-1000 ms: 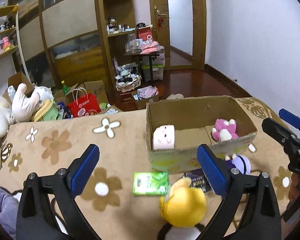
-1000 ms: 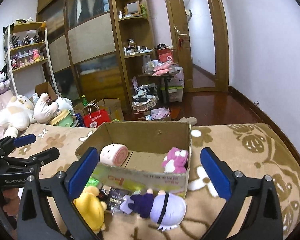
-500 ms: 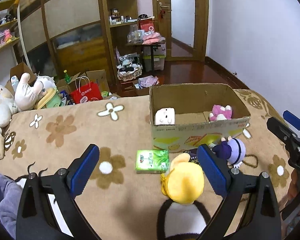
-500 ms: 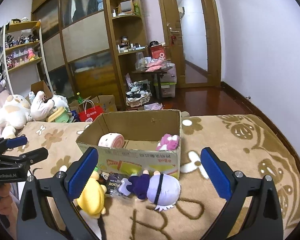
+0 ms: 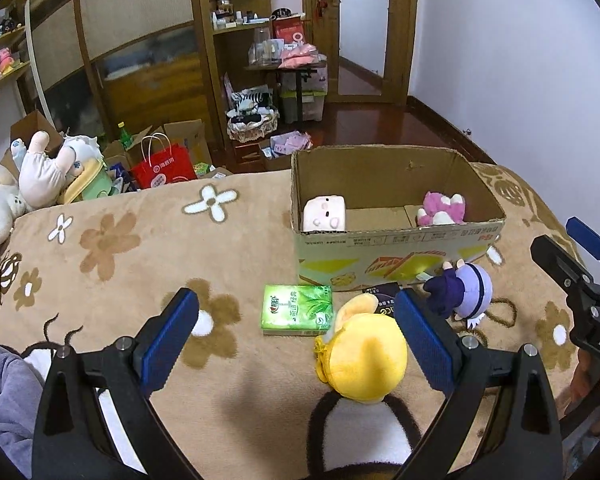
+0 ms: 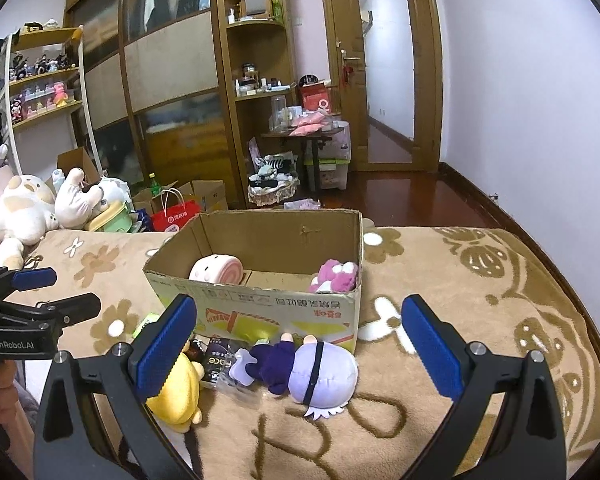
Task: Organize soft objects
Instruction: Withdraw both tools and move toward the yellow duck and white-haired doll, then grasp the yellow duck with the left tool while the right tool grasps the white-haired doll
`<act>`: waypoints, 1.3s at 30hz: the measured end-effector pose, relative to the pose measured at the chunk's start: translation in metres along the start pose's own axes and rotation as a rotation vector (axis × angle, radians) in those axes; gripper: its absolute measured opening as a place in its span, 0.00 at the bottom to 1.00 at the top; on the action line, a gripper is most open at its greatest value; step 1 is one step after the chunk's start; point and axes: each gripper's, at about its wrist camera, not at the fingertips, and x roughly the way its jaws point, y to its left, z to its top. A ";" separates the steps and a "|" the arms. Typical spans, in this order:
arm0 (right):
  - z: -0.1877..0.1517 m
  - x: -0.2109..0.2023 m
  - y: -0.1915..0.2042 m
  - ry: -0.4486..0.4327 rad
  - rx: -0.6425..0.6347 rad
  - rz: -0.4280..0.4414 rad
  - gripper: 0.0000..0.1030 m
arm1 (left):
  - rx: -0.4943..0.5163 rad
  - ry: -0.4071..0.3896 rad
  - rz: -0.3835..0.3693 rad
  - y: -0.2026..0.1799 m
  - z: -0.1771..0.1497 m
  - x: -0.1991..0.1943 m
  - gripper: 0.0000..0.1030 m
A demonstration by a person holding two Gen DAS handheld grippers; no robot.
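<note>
A cardboard box [image 5: 400,240] [image 6: 260,308] stands on the flowered blanket, holding a pink-white roll plush [image 5: 325,213] [image 6: 217,270] and a pink plush [image 5: 442,210] [image 6: 336,276]. In front of it lie a yellow plush [image 5: 360,360] [image 6: 178,394] and a purple doll with a lilac head [image 5: 466,292] [image 6: 300,368]. My left gripper [image 5: 296,338] is open and empty, above the blanket just short of the yellow plush. My right gripper [image 6: 300,346] is open and empty, above the purple doll.
A green tissue pack [image 5: 298,309] and a dark packet [image 6: 218,354] lie by the box front. Large plush toys [image 6: 24,208] sit at the blanket's far left. A red bag [image 5: 164,166], boxes and shelves stand beyond the bed. The blanket's edge [image 6: 572,280] curves at the right.
Both grippers have pulled back and up from the box, so box and toys sit farther away in view. Both stay open. No toy has moved.
</note>
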 end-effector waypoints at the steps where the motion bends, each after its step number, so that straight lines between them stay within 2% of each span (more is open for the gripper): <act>1: 0.000 0.002 0.000 0.005 0.000 -0.004 1.00 | 0.001 0.003 0.000 -0.001 0.000 0.002 0.94; 5: -0.003 0.012 -0.004 0.036 0.006 -0.036 1.00 | 0.005 0.002 0.002 -0.005 -0.002 0.010 0.94; 21: -0.016 0.065 -0.023 0.163 0.081 -0.039 1.00 | 0.043 0.115 -0.038 -0.029 -0.006 0.054 0.94; 33: -0.032 0.097 -0.024 0.263 0.110 -0.028 1.00 | 0.145 0.277 -0.067 -0.060 -0.025 0.093 0.94; 37: -0.038 0.105 -0.025 0.299 0.130 -0.023 1.00 | 0.163 0.332 -0.048 -0.064 -0.032 0.106 0.94; 39: -0.040 0.111 -0.027 0.325 0.143 -0.029 0.97 | 0.166 0.360 -0.042 -0.065 -0.035 0.112 0.94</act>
